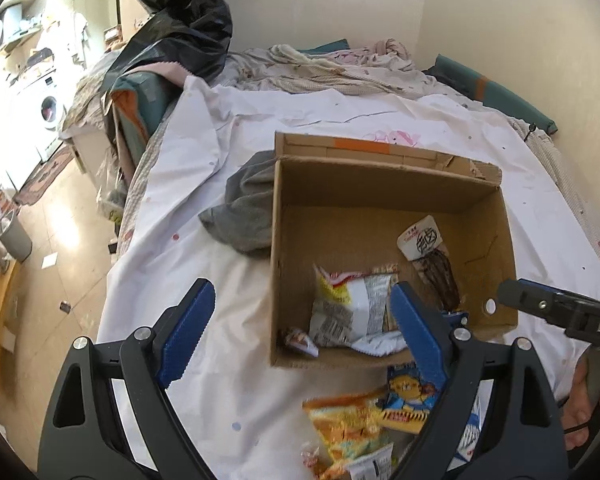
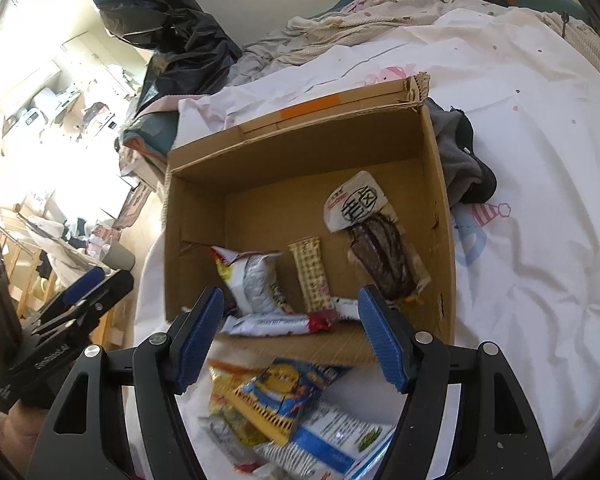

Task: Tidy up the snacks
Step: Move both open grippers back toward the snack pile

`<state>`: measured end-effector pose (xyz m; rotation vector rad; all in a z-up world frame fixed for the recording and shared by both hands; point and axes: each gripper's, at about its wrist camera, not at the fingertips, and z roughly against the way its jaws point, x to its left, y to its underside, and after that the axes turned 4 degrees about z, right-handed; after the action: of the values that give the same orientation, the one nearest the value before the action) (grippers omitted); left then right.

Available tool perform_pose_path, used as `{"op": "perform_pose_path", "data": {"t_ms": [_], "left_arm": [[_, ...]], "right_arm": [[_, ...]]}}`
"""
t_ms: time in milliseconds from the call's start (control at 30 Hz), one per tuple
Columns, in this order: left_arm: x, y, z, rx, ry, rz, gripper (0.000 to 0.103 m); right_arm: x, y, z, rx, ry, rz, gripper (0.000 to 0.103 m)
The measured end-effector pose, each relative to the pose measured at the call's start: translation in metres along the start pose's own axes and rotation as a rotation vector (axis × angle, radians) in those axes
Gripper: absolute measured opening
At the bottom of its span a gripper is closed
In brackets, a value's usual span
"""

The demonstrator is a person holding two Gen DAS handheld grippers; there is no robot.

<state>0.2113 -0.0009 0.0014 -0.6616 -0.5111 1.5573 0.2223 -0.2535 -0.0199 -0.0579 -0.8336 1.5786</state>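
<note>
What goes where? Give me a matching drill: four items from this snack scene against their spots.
Items:
1. dark seaweed snack pack
2. yellow-and-blue cartoon snack bag
3. grey garment
4. black plastic bag

Places:
A. heaped at the bed's far left end
B. inside the cardboard box
C. on the sheet before the box
D. against the box's outside wall

Pairs: 1-B, 2-C, 3-D, 4-A

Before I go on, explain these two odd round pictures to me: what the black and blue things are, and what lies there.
Each picture comes from a fisheye camera riding on a hand-held claw, looking out along its two blue-padded fingers. One shows the left claw, the other the right claw. Both are open and hold nothing. They hang over a bed covered by a white sheet. On it stands an open cardboard box with several snack packets inside, among them a dark snack in clear wrap. More packets lie loose on the sheet in front of the box.
</note>
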Motion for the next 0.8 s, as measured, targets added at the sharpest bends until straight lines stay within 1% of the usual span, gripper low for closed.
{"op": "perform_pose_path", "data": {"t_ms": [100,300,433,500,567,600,633,700,800], "left_arm": [[0.005,0.007,0.008,0.014,0.01,0.024,0.087],[0.014,0.021,0.021,0.036,0.008,0.047,0.087],[0.019,0.032,0.021,0.08,0.035,0.074,0.087],[0.023,0.038,0.02,0.107,0.046,0.103,0.087],[0.026,0.043,0.017,0.129,0.044,0.132,0.09],[0.027,0.045,0.015,0.146,0.038,0.139,0.097],[0.027,0.046,0.013,0.155,0.033,0.14,0.099],[0.026,0.052,0.009,0.177,0.025,0.141,0.099],[0.023,0.059,0.002,0.215,0.032,0.147,0.099]], "right_arm": [[0.002,0.007,0.009,-0.016,-0.011,-0.001,0.073],[-0.001,0.025,0.021,-0.012,-0.017,-0.052,0.073],[-0.006,0.038,0.028,-0.011,-0.02,-0.103,0.073],[-0.009,0.045,0.03,-0.004,-0.021,-0.13,0.074],[-0.013,0.053,0.031,0.005,-0.019,-0.161,0.079],[-0.015,0.057,0.031,0.005,-0.022,-0.182,0.081],[-0.018,0.06,0.032,-0.003,-0.034,-0.209,0.084],[-0.021,0.062,0.034,-0.015,-0.048,-0.234,0.087],[-0.024,0.064,0.033,-0.008,-0.037,-0.224,0.088]]}}
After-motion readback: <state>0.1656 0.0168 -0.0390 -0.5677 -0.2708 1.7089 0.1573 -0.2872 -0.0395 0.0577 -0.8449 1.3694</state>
